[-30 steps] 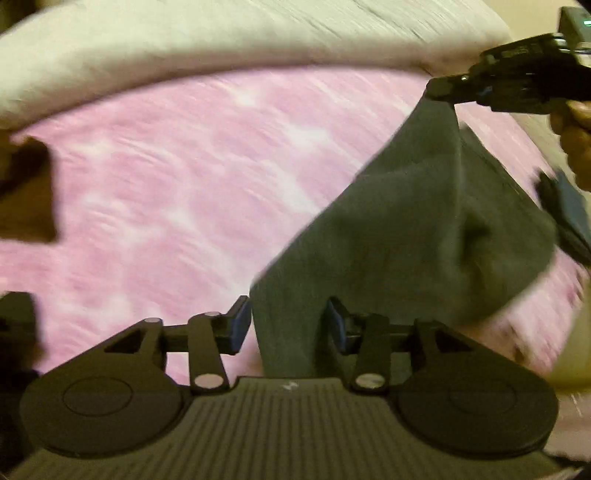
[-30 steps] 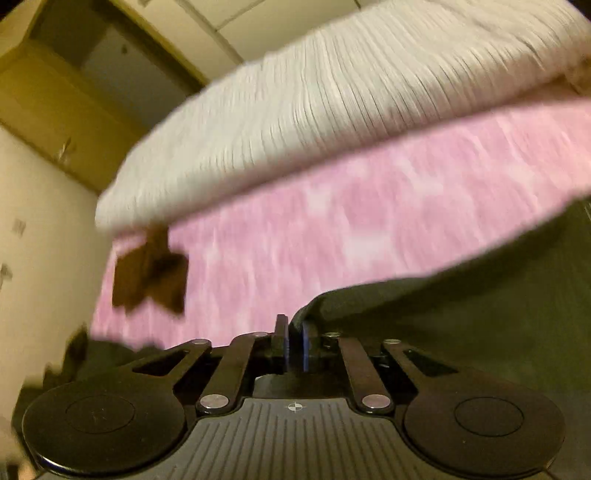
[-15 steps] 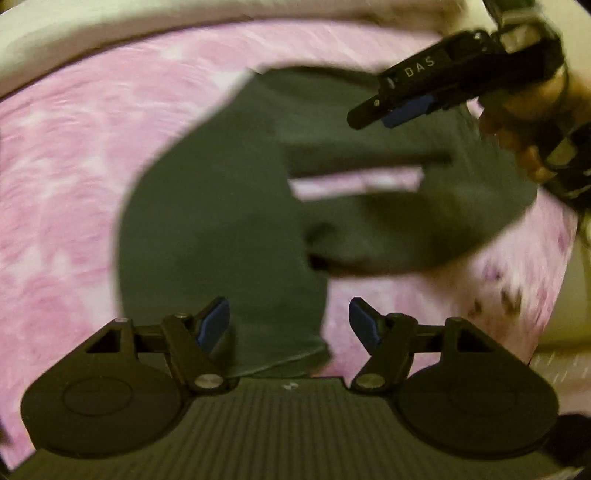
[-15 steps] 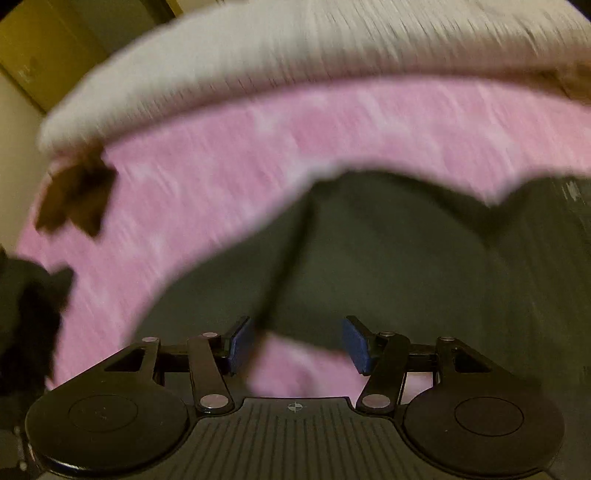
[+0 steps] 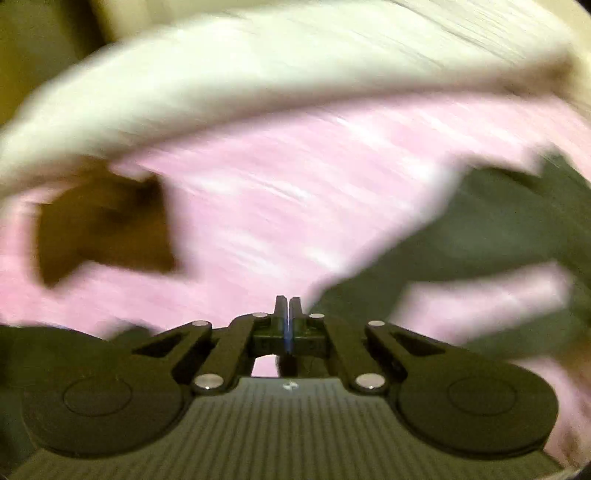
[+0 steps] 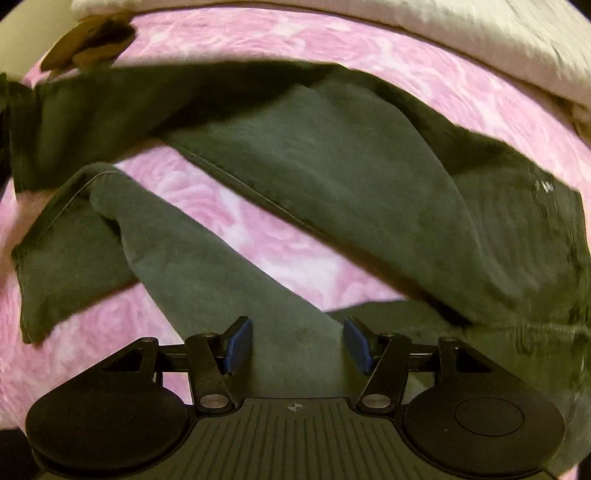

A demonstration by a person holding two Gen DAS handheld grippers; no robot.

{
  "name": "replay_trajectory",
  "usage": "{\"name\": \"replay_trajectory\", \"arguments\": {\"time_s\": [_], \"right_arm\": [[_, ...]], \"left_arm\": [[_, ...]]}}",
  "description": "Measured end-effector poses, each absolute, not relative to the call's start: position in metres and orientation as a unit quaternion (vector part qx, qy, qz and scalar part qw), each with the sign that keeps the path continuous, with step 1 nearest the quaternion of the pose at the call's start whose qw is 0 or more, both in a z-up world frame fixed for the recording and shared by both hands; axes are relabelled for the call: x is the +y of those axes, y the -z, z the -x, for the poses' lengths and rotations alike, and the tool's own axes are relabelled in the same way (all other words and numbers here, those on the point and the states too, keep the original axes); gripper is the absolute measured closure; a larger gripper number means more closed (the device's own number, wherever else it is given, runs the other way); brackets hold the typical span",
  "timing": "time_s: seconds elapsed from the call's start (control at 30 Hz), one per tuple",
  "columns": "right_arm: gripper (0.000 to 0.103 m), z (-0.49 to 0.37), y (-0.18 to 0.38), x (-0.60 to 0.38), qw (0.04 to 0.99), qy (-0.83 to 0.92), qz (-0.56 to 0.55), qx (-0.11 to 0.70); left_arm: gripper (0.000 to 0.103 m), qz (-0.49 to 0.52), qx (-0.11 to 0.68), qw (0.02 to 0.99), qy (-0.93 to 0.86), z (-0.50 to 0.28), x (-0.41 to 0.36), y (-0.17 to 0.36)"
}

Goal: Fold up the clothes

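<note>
Dark olive-green knit trousers (image 6: pixel 332 192) lie spread on a pink rose-patterned quilted bedspread (image 6: pixel 258 243), legs splayed in a V with pink showing between them. Waistband end sits at the view's right; cuffs run out to the left. One cuff is doubled back on itself, hem seam visible.

Right gripper (image 6: pixel 297 345): blue-padded jaws stand about half apart, pointing steeply down over the nearer leg. Fabric is seen between the pads, not pinched. The leg's long axis runs diagonally from lower centre to upper left, crossing the jaw line at an angle.

Left gripper (image 5: pixel 287 321): jaws closed flat together; nothing visibly held. Frame heavily smeared. Trousers (image 5: pixel 480 236) lie off to its right, apart from the tips.

Judgement: right hand is nearer; the next grab likely depends on lining up with that leg.

Cloth looks soft, matte, limp. Cream ribbed blanket (image 6: pixel 461 33) borders the far edge; small brown crumpled cloth (image 6: pixel 88 37) sits beside it.
</note>
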State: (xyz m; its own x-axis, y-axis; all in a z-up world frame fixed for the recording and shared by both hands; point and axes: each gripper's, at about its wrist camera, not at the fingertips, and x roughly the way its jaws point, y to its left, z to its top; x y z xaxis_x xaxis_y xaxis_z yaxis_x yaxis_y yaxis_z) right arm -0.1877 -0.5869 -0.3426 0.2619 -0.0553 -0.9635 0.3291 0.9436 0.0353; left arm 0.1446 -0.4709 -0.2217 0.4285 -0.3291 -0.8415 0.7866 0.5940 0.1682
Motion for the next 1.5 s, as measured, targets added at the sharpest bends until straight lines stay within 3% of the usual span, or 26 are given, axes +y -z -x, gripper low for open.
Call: {"name": "replay_trajectory", "arguments": {"time_s": [0.07, 0.13, 0.27, 0.37, 0.5, 0.6, 0.63, 0.67, 0.7, 0.73, 0.97, 1.2, 1.5], "right_arm": [[0.044, 0.196, 0.342, -0.593, 0.782, 0.143, -0.142, 0.59], [0.044, 0.202, 0.337, -0.598, 0.778, 0.165, -0.167, 0.583], [0.043, 0.225, 0.327, -0.608, 0.77, 0.216, -0.197, 0.567], [0.042, 0.25, 0.321, -0.615, 0.758, 0.264, -0.221, 0.554], [0.038, 0.301, 0.314, -0.63, 0.727, 0.347, -0.289, 0.517], [0.034, 0.343, 0.314, -0.646, 0.7, 0.4, -0.345, 0.48], [0.033, 0.355, 0.317, -0.651, 0.692, 0.413, -0.359, 0.471], [0.033, 0.367, 0.32, -0.656, 0.684, 0.425, -0.373, 0.461], [0.033, 0.379, 0.323, -0.661, 0.675, 0.436, -0.387, 0.451], [0.033, 0.388, 0.328, -0.665, 0.668, 0.443, -0.405, 0.44], [0.033, 0.424, 0.349, -0.684, 0.635, 0.445, -0.513, 0.368], [0.033, 0.436, 0.347, -0.7, 0.639, 0.427, -0.518, 0.374], [0.033, 0.445, 0.352, -0.697, 0.635, 0.423, -0.517, 0.388]], "left_arm": [[0.072, -0.281, 0.395, 0.814, 0.32, -0.164, -0.469, 0.212], [0.056, -0.282, 0.39, 0.809, 0.338, -0.157, -0.467, 0.21], [0.043, -0.313, 0.439, 0.73, 0.419, -0.101, -0.472, 0.252], [0.041, -0.366, 0.468, 0.653, 0.47, -0.046, -0.473, 0.306], [0.041, -0.417, 0.487, 0.59, 0.49, 0.0, -0.46, 0.366], [0.054, -0.395, 0.522, 0.573, 0.492, 0.008, -0.446, 0.387], [0.067, -0.382, 0.529, 0.574, 0.494, 0.008, -0.443, 0.387], [0.087, -0.373, 0.538, 0.57, 0.497, 0.007, -0.44, 0.385], [0.099, -0.374, 0.542, 0.568, 0.494, 0.006, -0.438, 0.381], [0.102, -0.379, 0.537, 0.565, 0.498, 0.006, -0.434, 0.374], [0.102, -0.47, 0.438, 0.481, 0.597, 0.045, -0.381, 0.289], [0.102, -0.533, 0.472, 0.387, 0.586, 0.095, -0.33, 0.272], [0.102, -0.51, 0.536, 0.338, 0.582, 0.126, -0.303, 0.296]]}}
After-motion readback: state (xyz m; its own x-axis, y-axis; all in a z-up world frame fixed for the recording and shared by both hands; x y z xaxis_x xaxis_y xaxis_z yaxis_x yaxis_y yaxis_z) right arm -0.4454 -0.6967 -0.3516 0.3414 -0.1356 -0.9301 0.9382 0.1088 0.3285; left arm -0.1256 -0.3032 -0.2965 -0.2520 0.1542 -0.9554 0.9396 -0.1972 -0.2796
